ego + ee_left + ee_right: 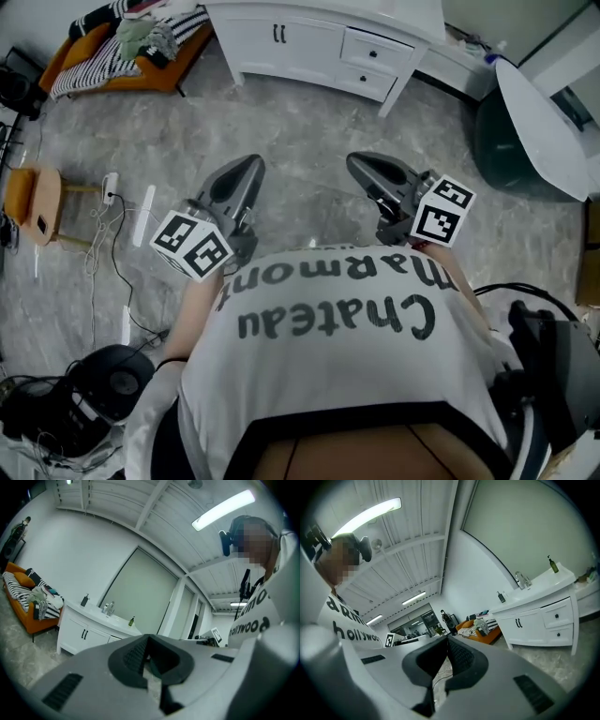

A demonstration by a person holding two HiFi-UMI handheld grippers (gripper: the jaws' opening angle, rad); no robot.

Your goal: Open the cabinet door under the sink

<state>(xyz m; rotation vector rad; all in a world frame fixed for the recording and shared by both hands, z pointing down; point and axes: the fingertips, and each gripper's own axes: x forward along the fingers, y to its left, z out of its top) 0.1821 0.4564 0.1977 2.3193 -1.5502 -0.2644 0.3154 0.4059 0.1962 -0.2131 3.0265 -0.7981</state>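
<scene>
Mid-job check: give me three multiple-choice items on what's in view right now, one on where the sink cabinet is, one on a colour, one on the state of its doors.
1. Where is the sink cabinet relative to the left hand-held gripper and the right hand-held gripper?
A) touching the left one
B) ahead, across open floor
C) out of view

2. What colour is the sofa?
A) orange
B) blue
C) green

3. The cabinet's double doors are:
A) swung wide
B) missing
C) closed

Right letters:
1 B, floor shows between both grippers' tips and the cabinet.
2 A, its frame is orange under the striped blanket.
3 C, both fronts sit flush, handles side by side.
</scene>
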